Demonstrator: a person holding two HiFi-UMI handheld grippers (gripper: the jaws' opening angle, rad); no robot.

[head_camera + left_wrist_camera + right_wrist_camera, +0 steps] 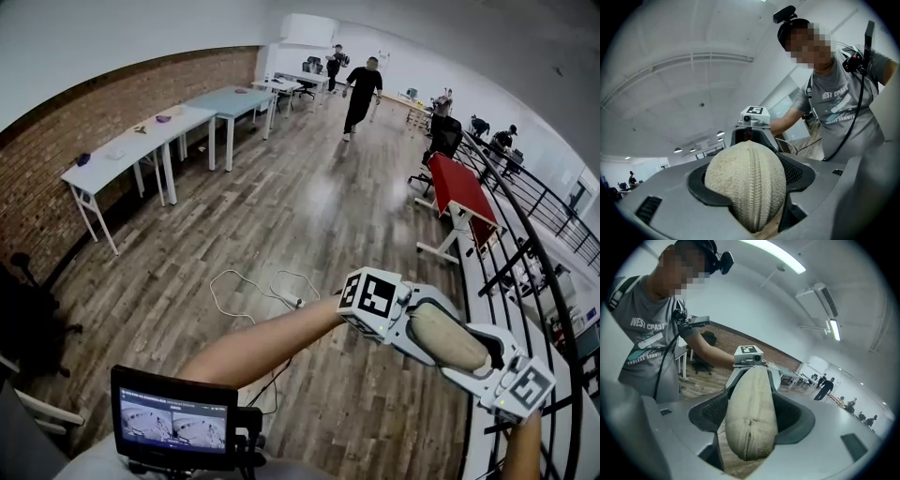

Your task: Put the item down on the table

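Item: pouch (455, 339), beige, textured, with a zip along its seam; carried in the air between the two tongs, above the wood floor (281, 216) and near the railing (525, 202); not yet set down.

Left tongs (422, 328): held level, jaws spread wide round one end of the pouch; in the left gripper view the pouch shows its broad face, fills the gap and bulges over the dark pads (799, 171) on both sides; grip on.

Right tongs (484, 351): tilted somewhat downward and facing the left tongs, jaws spread wide round the opposite end; in the right gripper view the pouch is edge-on, zip toward the camera; its flanks seem to bear on the inner edges of both pads, though contact there is hard to confirm.

Relation: the two tongs point at each other with tips close, and the pouch bridges them.

Surroundings: bare forearm (262, 347) behind the left tongs; small monitor (173, 417) at the lower edge; white cable (248, 286) looped on the floor; pale tabletops (141, 141) along the brick wall (56, 159); red tabletop (464, 187); a person (361, 94) walking far off.
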